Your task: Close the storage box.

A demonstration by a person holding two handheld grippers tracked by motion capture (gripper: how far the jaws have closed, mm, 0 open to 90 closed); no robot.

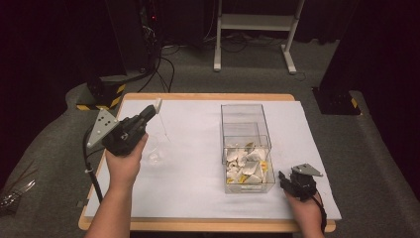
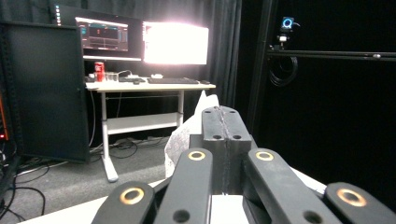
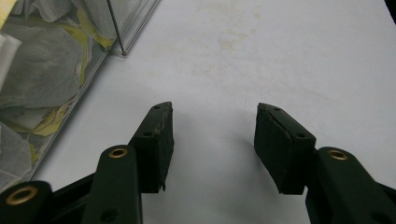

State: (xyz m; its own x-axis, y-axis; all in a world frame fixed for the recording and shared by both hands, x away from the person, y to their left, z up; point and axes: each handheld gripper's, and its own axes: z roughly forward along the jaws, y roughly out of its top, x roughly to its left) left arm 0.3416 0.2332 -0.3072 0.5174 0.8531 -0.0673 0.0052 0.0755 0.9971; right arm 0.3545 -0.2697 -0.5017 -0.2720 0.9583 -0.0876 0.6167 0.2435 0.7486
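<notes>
High view
Landmark: clear box (image 1: 246, 130), standing on the white sheet (image 1: 193, 198) that covers the table; its near half is filled with white sachets (image 1: 246, 167) that have yellow tags.
Left gripper: left gripper (image 1: 154, 106), well to the left of the clear box, raised off the sheet and aimed up and away from the person; jaws together, pinching a white tea bag (image 1: 158, 103) at their tip.
Tea bag string: a thin thread runs down from the tea bag to the sheet, left of the clear box.
Right gripper: right gripper (image 1: 282, 178), just beside the clear box's near right corner, low over the sheet; jaw state too small to read here.

Left gripper view
Jaws: pressed flat against each other, with no gap.
Tea bag: tea bag (image 2: 189, 130), white gauze sticking out to the left of the closed jaws, held between them.
Background: desk (image 2: 149, 86) with two lit monitors.

Right gripper view
Jaws: apart, nothing between them, bare sheet (image 3: 280, 56) beneath.
Clear box: clear box (image 3: 116, 32) at upper left of the jaws, close by but not touching; sachets (image 3: 42, 65) visible through its wall.
</notes>
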